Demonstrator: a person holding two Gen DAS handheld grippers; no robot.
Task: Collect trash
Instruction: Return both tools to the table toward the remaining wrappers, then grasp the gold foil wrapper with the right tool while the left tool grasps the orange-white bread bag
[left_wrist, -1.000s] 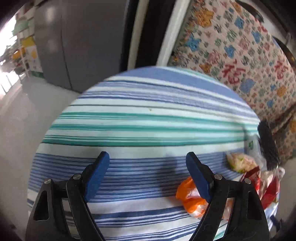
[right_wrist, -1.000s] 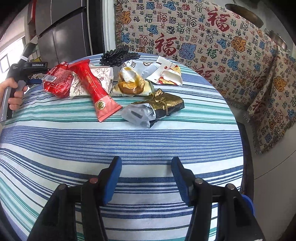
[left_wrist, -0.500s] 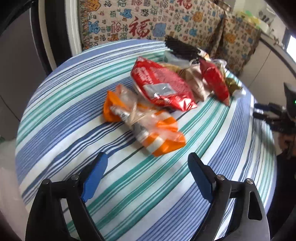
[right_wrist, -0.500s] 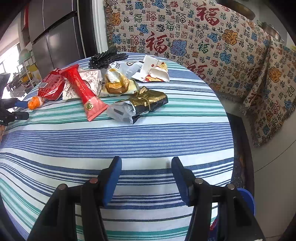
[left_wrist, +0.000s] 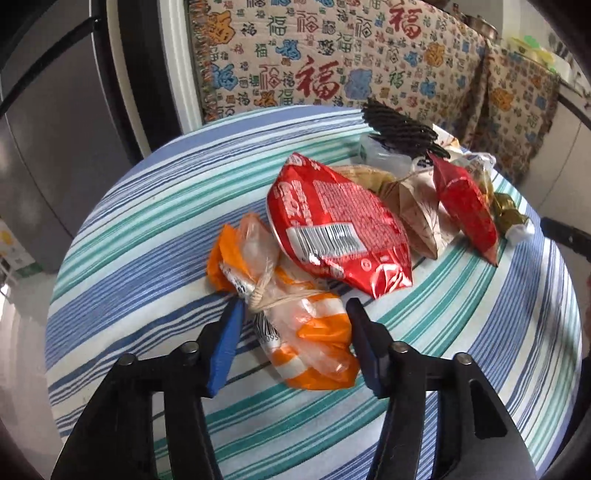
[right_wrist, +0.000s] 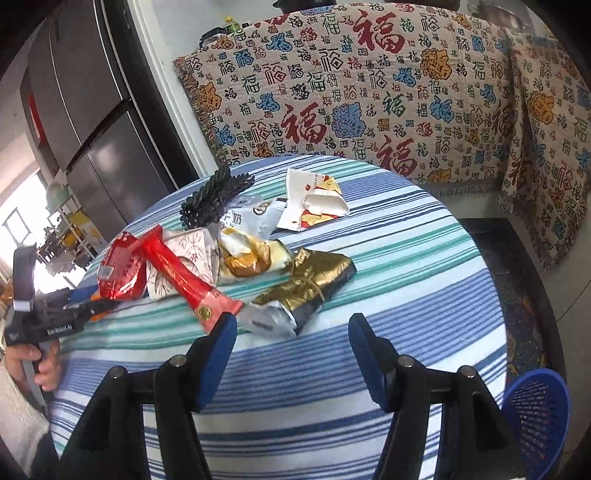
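Note:
A pile of wrappers lies on the round striped table (left_wrist: 147, 229). My left gripper (left_wrist: 295, 314) is open with its jaws on either side of an orange and clear plastic bag (left_wrist: 295, 321) tied with string. Behind it lie a red packet with a barcode (left_wrist: 340, 221), a beige patterned packet (left_wrist: 417, 210) and a long red wrapper (left_wrist: 465, 206). My right gripper (right_wrist: 291, 325) is open and empty, just short of a gold and silver wrapper (right_wrist: 306, 288). The long red wrapper (right_wrist: 184, 277) and a white torn wrapper (right_wrist: 314, 199) show there too.
A blue perforated basket (right_wrist: 535, 410) stands on the floor at the table's right. A patterned cloth (right_wrist: 369, 92) covers furniture behind the table. A grey fridge (right_wrist: 92, 110) stands at the left. A black ridged tray (right_wrist: 214, 195) lies at the far side of the pile.
My left gripper swung round from the bare table edge to the pile and moved in over the orange bag, its jaws narrower. My right gripper moved closer to the gold wrapper.

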